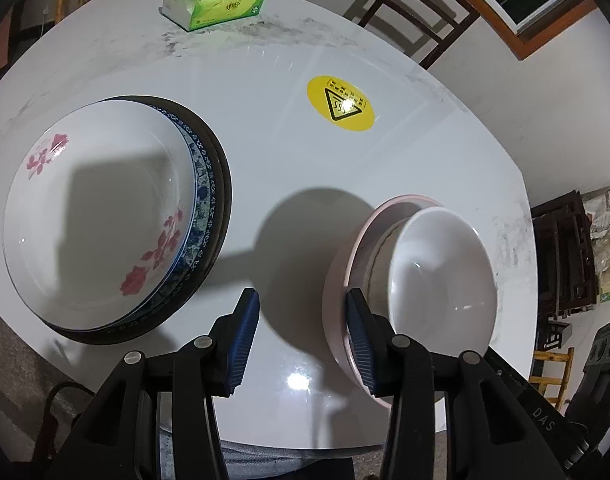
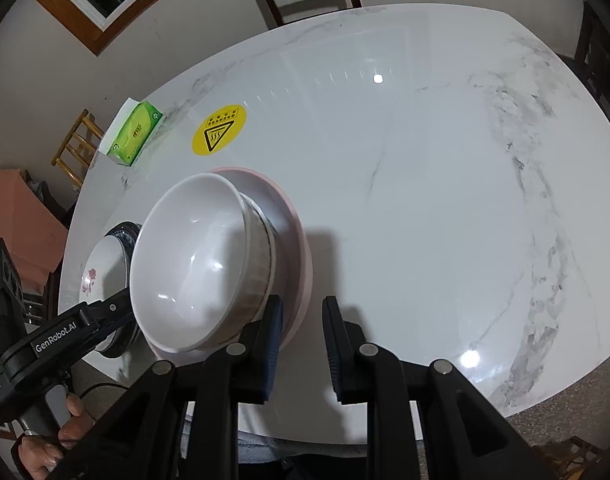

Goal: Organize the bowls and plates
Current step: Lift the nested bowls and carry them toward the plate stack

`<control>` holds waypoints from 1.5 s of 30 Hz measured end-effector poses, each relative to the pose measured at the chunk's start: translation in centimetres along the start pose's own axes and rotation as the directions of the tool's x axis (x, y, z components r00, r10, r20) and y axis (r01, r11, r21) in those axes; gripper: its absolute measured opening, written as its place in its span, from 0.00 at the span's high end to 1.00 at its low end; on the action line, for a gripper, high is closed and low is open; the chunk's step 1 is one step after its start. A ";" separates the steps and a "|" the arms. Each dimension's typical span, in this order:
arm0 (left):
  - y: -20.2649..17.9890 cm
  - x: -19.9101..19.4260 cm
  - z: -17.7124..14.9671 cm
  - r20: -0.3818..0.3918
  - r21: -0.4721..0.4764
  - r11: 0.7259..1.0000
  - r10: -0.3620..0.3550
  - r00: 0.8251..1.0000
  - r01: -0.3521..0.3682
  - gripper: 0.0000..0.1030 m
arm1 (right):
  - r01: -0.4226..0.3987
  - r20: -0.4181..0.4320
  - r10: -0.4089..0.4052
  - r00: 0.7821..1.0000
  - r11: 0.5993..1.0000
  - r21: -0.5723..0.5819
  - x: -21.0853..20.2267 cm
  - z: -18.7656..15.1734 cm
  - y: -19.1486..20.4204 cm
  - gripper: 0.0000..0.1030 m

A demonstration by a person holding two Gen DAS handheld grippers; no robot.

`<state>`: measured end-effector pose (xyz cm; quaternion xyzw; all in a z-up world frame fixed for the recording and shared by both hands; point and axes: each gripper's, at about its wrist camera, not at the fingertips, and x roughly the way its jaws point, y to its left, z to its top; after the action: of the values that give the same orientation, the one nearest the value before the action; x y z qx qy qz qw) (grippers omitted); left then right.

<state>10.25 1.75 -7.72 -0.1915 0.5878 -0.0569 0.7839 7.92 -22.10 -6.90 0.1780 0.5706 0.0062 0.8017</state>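
A stack of plates [image 1: 105, 216] sits at the left of the marble table: a white plate with pink flowers on top, blue-patterned and dark plates under it. It also shows in the right wrist view [image 2: 99, 268]. A white bowl [image 1: 445, 276] sits nested in a grey-sided bowl on a pink plate [image 1: 337, 292] at the right. The white bowl [image 2: 189, 260] and the pink plate [image 2: 293, 232] also show in the right wrist view. My left gripper [image 1: 303, 336] is open and empty between the two stacks. My right gripper [image 2: 303, 340] is open and empty, beside the pink plate's near edge.
A green tissue pack [image 1: 215, 0] lies at the table's far side. A yellow warning sticker [image 1: 341, 102] is on the tabletop. Wooden chairs [image 1: 417, 4] stand around the table. The table's near edge [image 2: 517, 404] is close to both grippers.
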 end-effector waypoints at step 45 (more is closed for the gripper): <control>-1.1 1.8 -0.2 0.054 0.061 0.998 0.019 0.998 -0.022 0.71 | 0.065 0.046 -0.064 0.997 0.998 -0.010 2.4 0.6 0.5 0.80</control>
<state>10.75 0.10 -8.95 -0.1624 0.5666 -0.0618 0.8054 9.39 -21.28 -8.80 0.1549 0.5575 -0.0206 0.8154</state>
